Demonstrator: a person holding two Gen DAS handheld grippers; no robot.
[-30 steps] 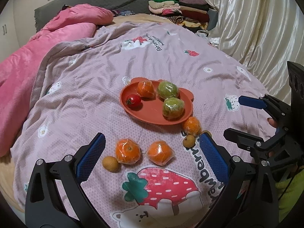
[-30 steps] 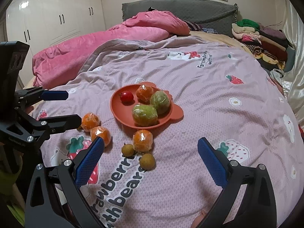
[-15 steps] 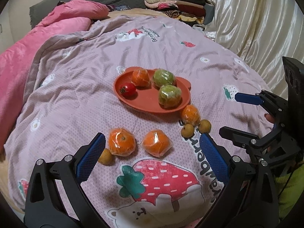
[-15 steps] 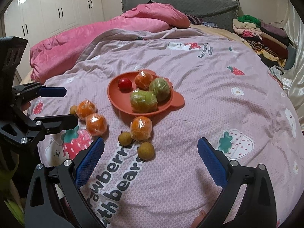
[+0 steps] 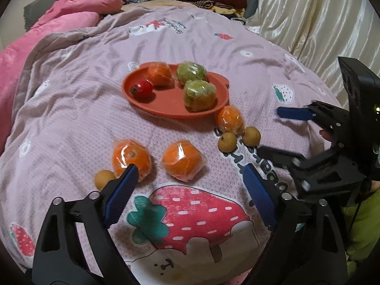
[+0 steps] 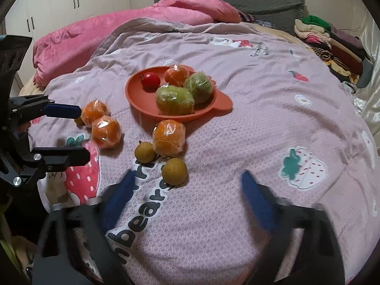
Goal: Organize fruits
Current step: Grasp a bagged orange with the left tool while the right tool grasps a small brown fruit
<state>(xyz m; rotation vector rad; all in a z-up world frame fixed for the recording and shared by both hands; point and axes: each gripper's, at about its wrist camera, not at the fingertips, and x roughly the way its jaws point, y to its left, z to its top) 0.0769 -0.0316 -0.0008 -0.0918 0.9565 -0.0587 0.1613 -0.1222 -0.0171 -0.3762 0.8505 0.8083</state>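
An orange-red plate [image 5: 166, 105] on the pink blanket holds a tomato [image 5: 142, 89], a wrapped orange [image 5: 159, 73] and two wrapped green fruits [image 5: 199, 94]. Nearer to me, three wrapped oranges [image 5: 131, 158] and three small brown fruits [image 5: 227, 142] lie loose on the blanket. My left gripper [image 5: 188, 174] hovers low over two of the oranges. Its jaws are closing and the pads touch nothing. My right gripper [image 6: 187, 178] is closing too, blurred. A brown fruit [image 6: 174, 171] lies just ahead between its tips, not pressed.
A pink quilt [image 6: 118, 28] is bunched at the far left of the bed. Folded clothes [image 6: 327, 38] are stacked at the far right by a shiny curtain [image 5: 320, 23]. White wardrobe doors [image 6: 71, 0] stand behind.
Both grippers have sunk closer to the blanket, so the fruits look larger. Both pairs of jaws have narrowed since half a second ago.
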